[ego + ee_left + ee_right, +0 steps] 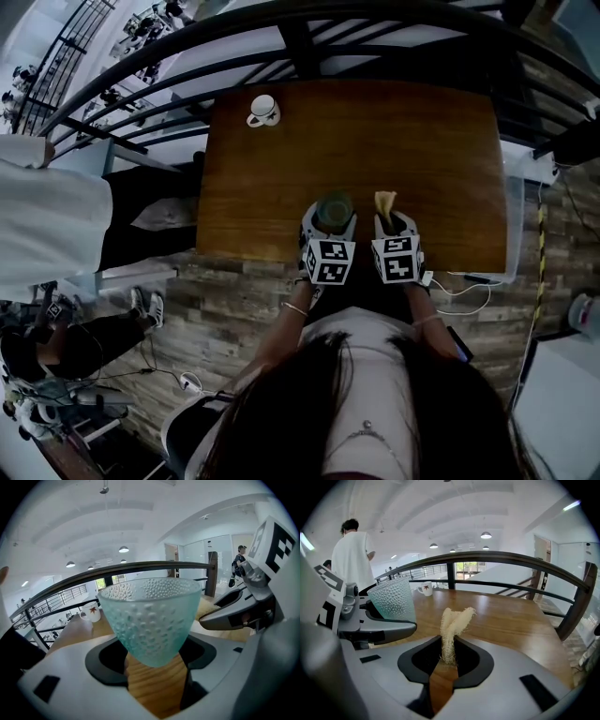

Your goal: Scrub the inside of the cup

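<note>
A pale green, dimpled glass cup stands upright between the jaws of my left gripper, which is shut on its lower body and holds it above the wooden table. The same cup shows from above in the head view and at the left of the right gripper view. My right gripper is shut on a cream, fibrous loofah scrubber that sticks up from its jaws. In the head view the scrubber sits just right of the cup, apart from it.
A white mug with a red leaf print stands at the table's far left. A dark curved railing runs behind the table. A person in a white top stands at the left. White cables trail by the table's near right corner.
</note>
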Motion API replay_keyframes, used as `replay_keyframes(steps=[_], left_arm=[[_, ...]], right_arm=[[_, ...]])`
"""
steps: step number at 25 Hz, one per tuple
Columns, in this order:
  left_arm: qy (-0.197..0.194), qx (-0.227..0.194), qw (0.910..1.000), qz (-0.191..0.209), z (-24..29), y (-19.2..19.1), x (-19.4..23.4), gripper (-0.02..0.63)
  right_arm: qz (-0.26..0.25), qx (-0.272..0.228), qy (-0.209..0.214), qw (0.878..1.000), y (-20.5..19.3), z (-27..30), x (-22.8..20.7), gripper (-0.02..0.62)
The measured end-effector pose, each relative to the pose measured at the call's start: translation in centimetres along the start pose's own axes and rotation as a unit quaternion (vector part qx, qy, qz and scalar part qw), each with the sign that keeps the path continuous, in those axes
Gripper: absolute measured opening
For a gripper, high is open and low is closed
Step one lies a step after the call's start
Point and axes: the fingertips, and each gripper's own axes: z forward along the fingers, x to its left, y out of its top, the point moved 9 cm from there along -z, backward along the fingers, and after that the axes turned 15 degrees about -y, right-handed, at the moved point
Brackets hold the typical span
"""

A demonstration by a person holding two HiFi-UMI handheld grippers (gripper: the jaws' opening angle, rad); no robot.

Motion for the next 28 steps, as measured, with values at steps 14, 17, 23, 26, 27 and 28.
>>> replay_keyframes(steps=[14, 17, 23, 26, 27, 28], left_arm=[[-0.012, -0.010, 0.9994, 0.030, -2.2, 2.0, -0.3, 0.342], [-0.014, -0.009, 0.9993, 0.032, -2.6, 2.0, -0.2, 0.342], [-0.014, -0.008, 0.9992, 0.037, -2.7, 2.1, 0.2, 0.342], [-0.012, -0.009, 0.9990, 0.041, -3.2, 2.3, 0.7, 0.342], [-0.012, -0.010, 0.9990, 0.043, -3.3, 2.3, 0.9, 0.342], [-0.012, -0.010, 0.9989, 0.045, -3.4, 2.3, 1.0, 0.342]], right_arm=[[-0.001, -0.029, -0.003, 1.000, 2.0, -2.8, 0.1, 0.089], [-0.001, -0.033, -0.003, 0.999, 2.5, -3.3, 0.1, 0.089], [-0.003, -0.045, 0.001, 0.999, 3.2, -3.8, 0.0, 0.089], [-0.005, -0.050, 0.003, 0.999, 3.7, -4.2, 0.4, 0.089], [-0.005, -0.051, 0.003, 0.999, 3.8, -4.4, 0.5, 0.089], [-0.006, -0.053, 0.003, 0.999, 3.8, -4.5, 0.7, 0.089]])
